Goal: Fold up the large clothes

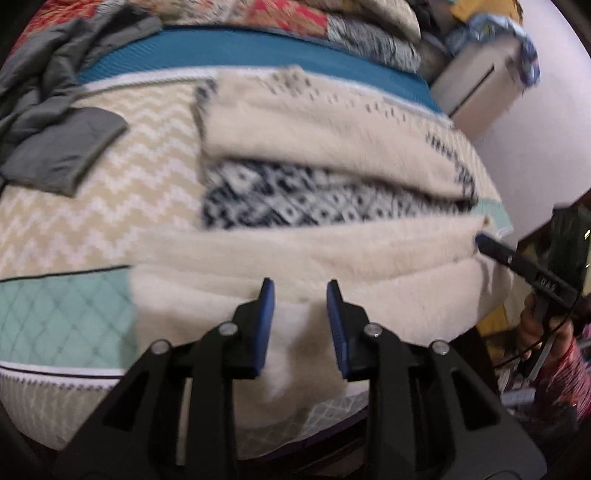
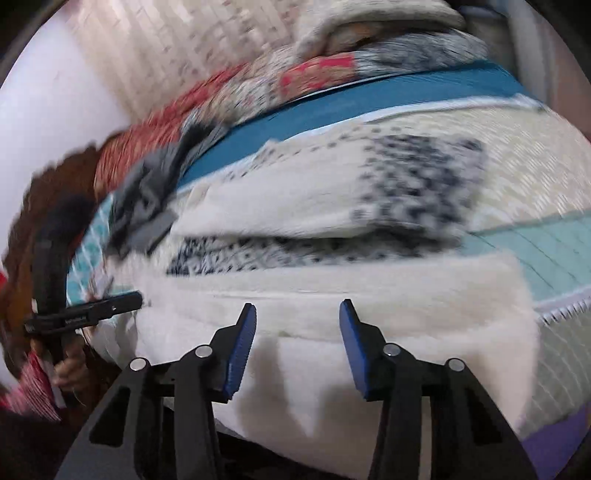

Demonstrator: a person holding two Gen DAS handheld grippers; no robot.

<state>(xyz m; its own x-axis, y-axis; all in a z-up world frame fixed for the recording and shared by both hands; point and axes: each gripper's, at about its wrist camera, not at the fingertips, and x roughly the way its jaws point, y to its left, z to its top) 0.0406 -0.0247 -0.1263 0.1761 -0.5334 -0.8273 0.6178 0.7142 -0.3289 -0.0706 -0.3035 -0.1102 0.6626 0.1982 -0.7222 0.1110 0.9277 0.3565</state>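
A large cream fleece garment with a navy patterned outside (image 1: 314, 192) lies partly folded across the bed; it also shows in the right wrist view (image 2: 332, 266). My left gripper (image 1: 300, 286) is open, its blue pads just above the garment's near cream fold, holding nothing. My right gripper (image 2: 297, 308) is open over the same near fold. In the left wrist view the right gripper's fingertips (image 1: 484, 242) touch the garment's right edge. In the right wrist view the left gripper's fingertips (image 2: 129, 301) sit at the garment's left edge. Both views are blurred.
The bed has a beige zigzag cover (image 1: 92, 192) with teal quilted panels (image 1: 62, 317). A grey garment (image 1: 62, 144) lies at the far left. A blue band (image 1: 236, 51) and piled quilts (image 1: 314, 18) lie at the back. A white cabinet (image 1: 476, 85) stands at right.
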